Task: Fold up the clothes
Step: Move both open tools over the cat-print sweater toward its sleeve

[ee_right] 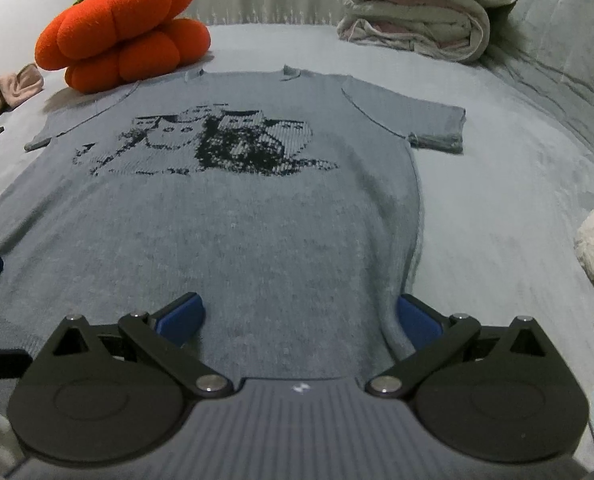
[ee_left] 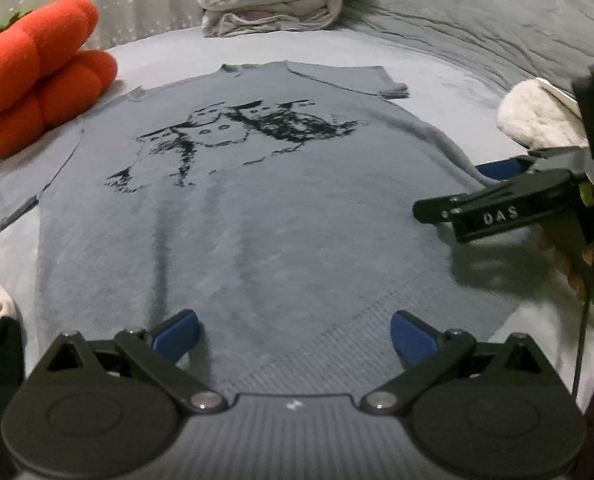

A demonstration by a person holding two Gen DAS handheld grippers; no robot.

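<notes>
Shirt (ee_left: 257, 208) lying flat, frame centre. Left gripper (ee_left: 295, 332) and right gripper (ee_right: 301, 316) hovering at hem, jaws apart.

White letters "DAS" stand on the right hand-held gripper (ee_left: 463, 194); nothing else is legible.

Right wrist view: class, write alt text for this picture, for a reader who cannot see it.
A grey short-sleeved top with a black cat print lies flat, face up, on a grey bed cover, both sleeves spread. The open right gripper hovers over its hem near the right edge. Behind it sit an orange pumpkin cushion and a stack of folded bedding.
</notes>
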